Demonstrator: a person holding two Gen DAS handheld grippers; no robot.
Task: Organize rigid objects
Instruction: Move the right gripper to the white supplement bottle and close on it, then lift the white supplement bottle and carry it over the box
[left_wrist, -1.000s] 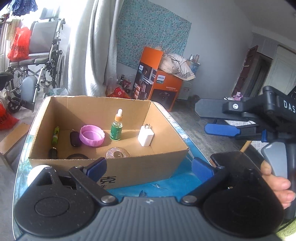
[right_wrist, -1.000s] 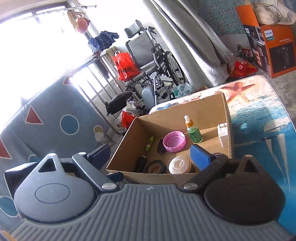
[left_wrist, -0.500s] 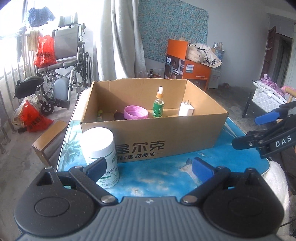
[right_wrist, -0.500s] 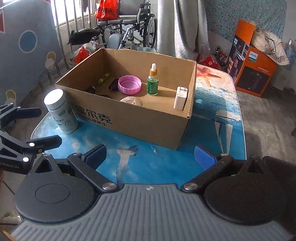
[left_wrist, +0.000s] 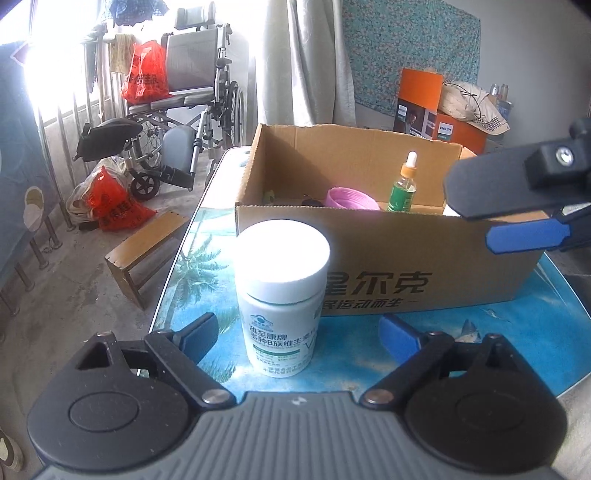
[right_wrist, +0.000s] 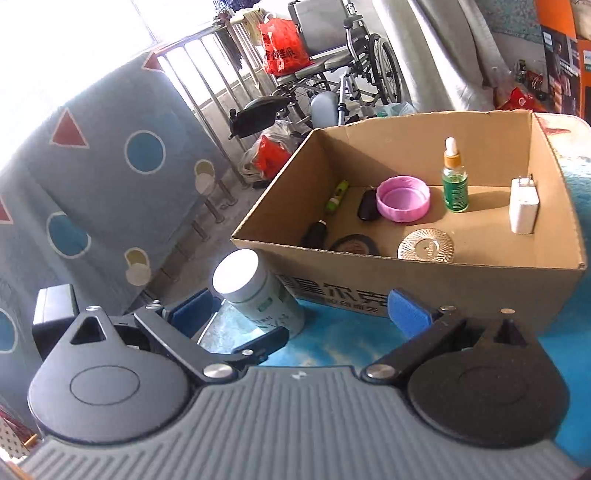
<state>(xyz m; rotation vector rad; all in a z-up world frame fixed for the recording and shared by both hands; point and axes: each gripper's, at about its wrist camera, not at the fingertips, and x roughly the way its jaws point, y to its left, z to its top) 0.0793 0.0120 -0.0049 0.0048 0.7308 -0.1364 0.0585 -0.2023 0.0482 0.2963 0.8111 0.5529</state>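
A: Where is the white bottle (left_wrist: 282, 299) placed relative to the jaws?

B: It is stood upright on the bench (left_wrist: 517, 332), just in front of the cardboard box (left_wrist: 424, 273), outside it. It is framed between the pads of the left gripper (left_wrist: 299, 334), slightly toward the left pad; its long axis is vertical. The jaws have just been closing a little, yet no contact by either pad is seen, so they are judged open around it.

A: And the right gripper (right_wrist: 303, 314)?

B: Its jaws are spread wide and nothing is held. The bottle is seen beyond its left pad, so the left hand is judged nearer.

A: What is hidden?

B: The bottle's base is cut off by the left gripper's body. Dark items in the box's near corner cannot be identified.
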